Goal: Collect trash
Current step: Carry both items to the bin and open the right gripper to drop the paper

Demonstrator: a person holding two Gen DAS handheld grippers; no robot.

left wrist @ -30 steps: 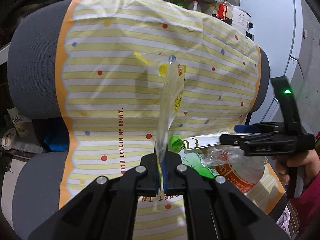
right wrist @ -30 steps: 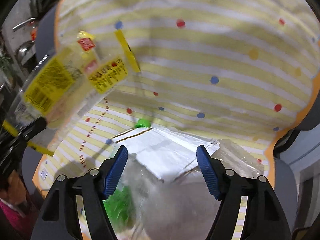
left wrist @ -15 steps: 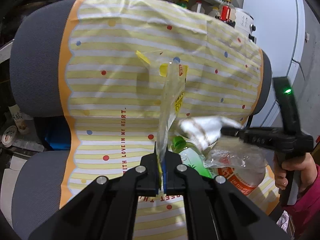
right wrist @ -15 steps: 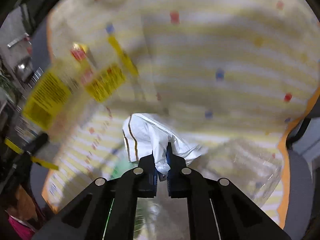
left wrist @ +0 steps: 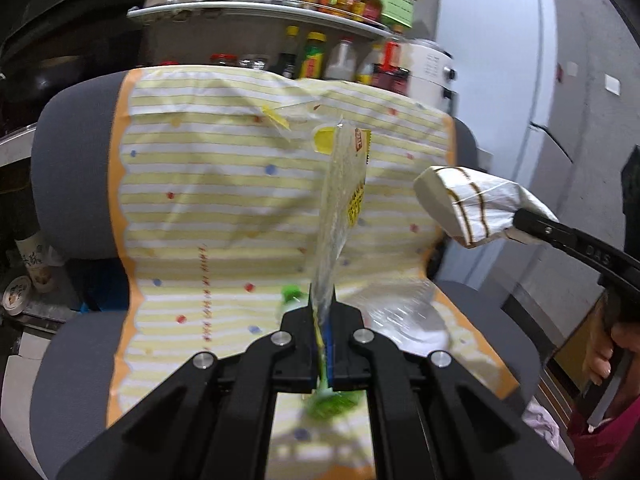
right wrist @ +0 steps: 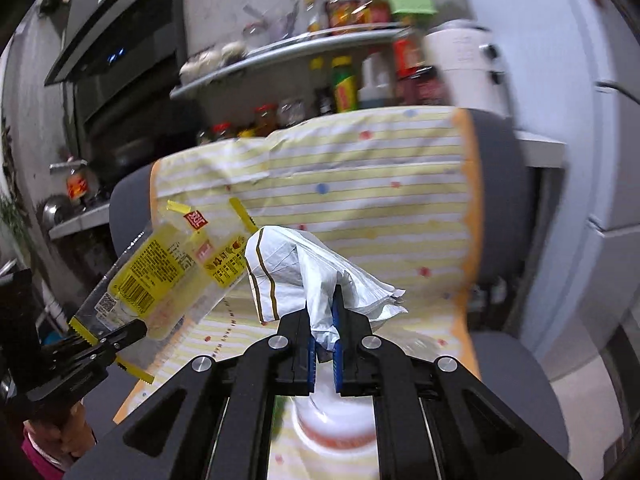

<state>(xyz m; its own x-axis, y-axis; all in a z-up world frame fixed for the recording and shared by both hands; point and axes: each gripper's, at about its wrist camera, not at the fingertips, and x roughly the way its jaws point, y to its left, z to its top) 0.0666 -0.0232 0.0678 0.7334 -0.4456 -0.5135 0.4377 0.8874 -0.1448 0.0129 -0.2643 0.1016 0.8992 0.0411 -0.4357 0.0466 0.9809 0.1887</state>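
Note:
My left gripper [left wrist: 322, 322] is shut on a clear plastic wrapper with yellow labels [left wrist: 344, 200], which stands up edge-on above the chair; it also shows in the right wrist view [right wrist: 160, 276]. My right gripper [right wrist: 323, 330] is shut on a crumpled white paper bag with brown stripes [right wrist: 296, 276], held above the seat; it also shows in the left wrist view [left wrist: 468, 208]. On the seat lie a clear plastic bottle with an orange label [right wrist: 336, 424] and a green bottle [left wrist: 332, 400].
A grey office chair [left wrist: 72, 152] is draped with a yellow striped dotted cloth [left wrist: 208, 216]. Behind it a shelf [left wrist: 256, 8] holds several sauce bottles and jars. A white fridge [left wrist: 500, 60] stands at the right.
My right gripper closed on the white paper bag and lifted it off the seat. Both grippers rose and pulled back, so the shelf behind the chair shows. The left gripper kept its hold.

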